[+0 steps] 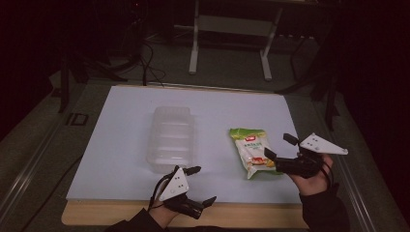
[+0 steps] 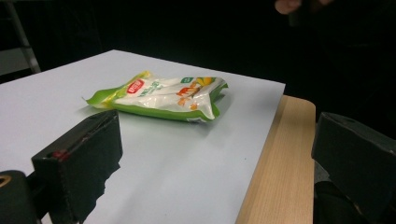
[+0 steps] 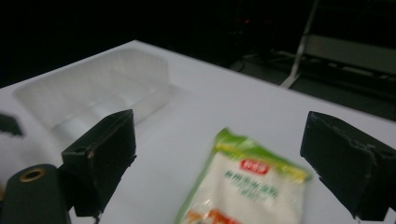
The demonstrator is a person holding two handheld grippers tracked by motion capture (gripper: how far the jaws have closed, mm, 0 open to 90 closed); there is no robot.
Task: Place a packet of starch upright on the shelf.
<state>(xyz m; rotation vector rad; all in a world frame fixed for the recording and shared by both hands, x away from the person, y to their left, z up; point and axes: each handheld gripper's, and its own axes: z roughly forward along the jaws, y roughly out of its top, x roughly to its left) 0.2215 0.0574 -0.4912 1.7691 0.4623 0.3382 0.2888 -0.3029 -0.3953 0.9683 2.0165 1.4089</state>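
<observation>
Snack packet (image 1: pixel 253 152) lies flat, right of centre in the high view, long axis running up-frame. Right gripper (image 1: pixel 279 152), jaws spread and empty, sits touching-close at its lower right end. Left gripper (image 1: pixel 200 185), also open, hangs lower centre, farther off, below the clear tray (image 1: pixel 172 139). Packet: green-edged, white face, red logo, glossy.

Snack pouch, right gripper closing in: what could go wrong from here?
1. The snack pouch lies flat on the white sheet; the right gripper, jaws open, may slide over the slick film or only pinch a corner.
2. The clear plastic tray looks light; dropping the pouch in could push it.
3. The left gripper hangs open near the tray's front edge and might bump it.
</observation>
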